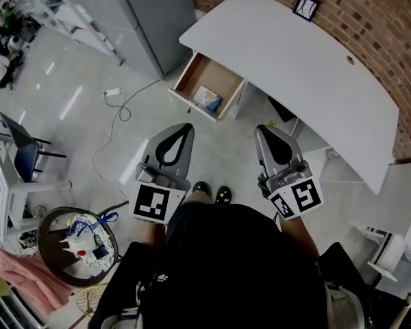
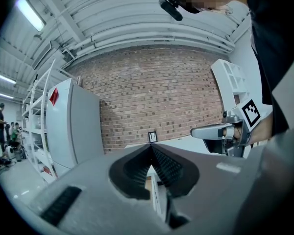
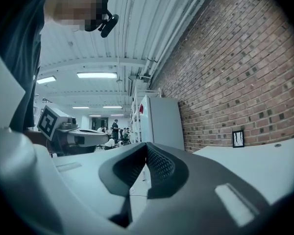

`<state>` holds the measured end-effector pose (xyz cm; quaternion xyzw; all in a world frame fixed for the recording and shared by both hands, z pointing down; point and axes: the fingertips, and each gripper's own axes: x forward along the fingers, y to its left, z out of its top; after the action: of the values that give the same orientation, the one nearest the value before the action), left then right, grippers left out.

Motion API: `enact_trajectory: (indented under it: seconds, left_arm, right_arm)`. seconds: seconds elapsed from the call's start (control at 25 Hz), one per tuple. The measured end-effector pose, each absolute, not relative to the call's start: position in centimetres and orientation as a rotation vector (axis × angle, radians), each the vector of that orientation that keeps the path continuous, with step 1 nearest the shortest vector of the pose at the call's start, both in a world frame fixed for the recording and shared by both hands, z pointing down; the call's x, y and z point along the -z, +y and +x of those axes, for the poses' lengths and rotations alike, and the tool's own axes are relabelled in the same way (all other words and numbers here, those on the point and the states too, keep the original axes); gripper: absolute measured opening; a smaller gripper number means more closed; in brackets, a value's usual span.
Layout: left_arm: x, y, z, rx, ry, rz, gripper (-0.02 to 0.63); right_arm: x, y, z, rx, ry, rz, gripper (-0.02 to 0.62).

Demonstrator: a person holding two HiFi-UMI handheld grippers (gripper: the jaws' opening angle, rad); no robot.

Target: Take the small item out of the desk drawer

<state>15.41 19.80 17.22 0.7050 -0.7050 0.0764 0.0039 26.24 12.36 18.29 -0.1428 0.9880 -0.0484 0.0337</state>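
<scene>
The white desk [image 1: 308, 67] has its wooden drawer [image 1: 185, 81] pulled open at the left end. A small blue and white item [image 1: 207, 99] lies inside it. My left gripper [image 1: 186, 126] is shut and empty, pointing at the drawer from just short of its front. My right gripper [image 1: 262, 127] is also shut and empty, level with the left one and below the desk's edge. In the left gripper view the jaws [image 2: 150, 146] meet at the tip, with the right gripper [image 2: 206, 131] to the side. In the right gripper view the jaws [image 3: 146, 144] are closed too.
A grey cabinet [image 1: 151, 19] stands left of the desk. A white cable [image 1: 116, 108] trails over the floor by the drawer. A small framed picture [image 1: 305, 6] stands on the desk by the brick wall [image 1: 370, 19]. A round basket [image 1: 75, 242] and a chair [image 1: 24, 153] stand at the left.
</scene>
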Motion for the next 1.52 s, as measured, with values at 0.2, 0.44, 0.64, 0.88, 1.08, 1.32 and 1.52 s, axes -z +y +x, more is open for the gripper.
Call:
enact_trajectory:
  seconds: [0.2, 0.44, 0.64, 0.88, 1.08, 1.32, 1.52]
  left_arm:
    - [-17.5, 19.4, 15.4, -0.265, -2.222, 2.209, -0.003]
    - [-17.8, 18.3, 15.7, -0.273, -2.206, 2.222, -0.003]
    - [-17.9, 17.3, 15.9, -0.297, -2.193, 2.217, -0.003]
    - [-19.4, 16.8, 15.7, -0.277, -2.163, 2.196, -0.002]
    - [-19.0, 15.0, 14.7, -0.316, -2.143, 2.265, 0.002]
    - [-19.6, 13.3, 11.5, -0.328, -2.065, 2.323, 0.003]
    - [-20.1, 11.6, 7.6, -0.336, -1.958, 2.39, 0.003]
  right_arm:
    - [-18.8, 11.8, 26.9, 0.162, 3.034, -0.45, 0.011]
    - [-19.5, 11.3, 27.3, 0.169, 3.055, -0.443, 0.014]
    - [-19.6, 10.3, 27.5, 0.181, 3.06, -0.44, 0.017]
    - [-20.7, 9.6, 28.0, 0.193, 3.071, -0.464, 0.02]
    - [-20.7, 8.6, 27.7, 0.179, 3.067, -0.526, 0.02]
    - [-21.2, 7.7, 25.6, 0.201, 3.054, -0.636, 0.023]
    - [-21.7, 6.6, 22.5, 0.213, 3.017, -0.776, 0.025]
